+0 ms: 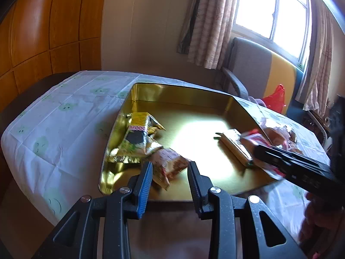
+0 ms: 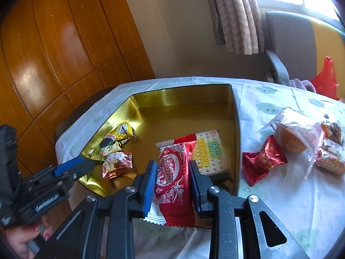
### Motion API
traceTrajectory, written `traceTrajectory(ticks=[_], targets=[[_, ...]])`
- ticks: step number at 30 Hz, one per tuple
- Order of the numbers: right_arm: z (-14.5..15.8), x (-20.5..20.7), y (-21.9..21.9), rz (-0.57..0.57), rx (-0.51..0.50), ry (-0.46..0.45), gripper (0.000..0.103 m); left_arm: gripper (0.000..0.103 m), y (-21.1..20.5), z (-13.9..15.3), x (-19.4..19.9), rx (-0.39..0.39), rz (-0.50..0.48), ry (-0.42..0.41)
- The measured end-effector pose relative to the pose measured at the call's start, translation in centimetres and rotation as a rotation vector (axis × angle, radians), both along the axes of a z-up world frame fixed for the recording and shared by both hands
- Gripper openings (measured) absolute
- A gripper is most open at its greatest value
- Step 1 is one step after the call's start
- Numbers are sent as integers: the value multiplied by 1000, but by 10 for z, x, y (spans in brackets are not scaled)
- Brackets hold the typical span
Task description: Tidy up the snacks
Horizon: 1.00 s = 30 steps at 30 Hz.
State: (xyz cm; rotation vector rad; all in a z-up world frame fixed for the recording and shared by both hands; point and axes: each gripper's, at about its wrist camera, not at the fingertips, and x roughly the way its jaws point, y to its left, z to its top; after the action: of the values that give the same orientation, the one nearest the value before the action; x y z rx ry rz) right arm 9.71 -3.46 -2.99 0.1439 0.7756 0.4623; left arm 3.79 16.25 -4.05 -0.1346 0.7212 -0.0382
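Snacks: right gripper (image 2: 172,168) clamps red packet (image 2: 172,172) (seemingly over gold tin (image 2: 183,96)).

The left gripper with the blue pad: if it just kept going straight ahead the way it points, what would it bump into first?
Most likely the reddish-brown patterned snack packet lying inside the gold metal tin, just ahead of the open, empty left gripper. Depth is hard to judge, so it might pass over it to the tin's floor.
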Motion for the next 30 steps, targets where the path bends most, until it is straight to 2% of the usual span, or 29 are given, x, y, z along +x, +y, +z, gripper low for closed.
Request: traceTrajectory(ticks=[8, 9, 11, 13, 15, 23, 30], targets=[[-5, 14, 14, 14, -26, 8, 32, 34, -10, -1, -10, -2, -20, 5], [-5, 16, 15, 9, -43, 8, 39, 34, -11, -1, -11, -3, -20, 6], [-5, 16, 14, -5, -56, 1, 43, 34, -12, 0, -13, -4, -20, 3], [-2, 12, 5, -28, -28, -11, 47, 34, -13, 0, -14, -5, -25, 4], [0, 8, -4, -53, -7, -11, 55, 34, -15, -1, -15, -9, -26, 5], [1, 0, -23, -89, 30, 7, 58, 34, -30, -2, -18, -30, -83, 8], [7, -13, -35, -115, 40, -22, 61, 35, -50, -5, -23, -33, -160, 20]])
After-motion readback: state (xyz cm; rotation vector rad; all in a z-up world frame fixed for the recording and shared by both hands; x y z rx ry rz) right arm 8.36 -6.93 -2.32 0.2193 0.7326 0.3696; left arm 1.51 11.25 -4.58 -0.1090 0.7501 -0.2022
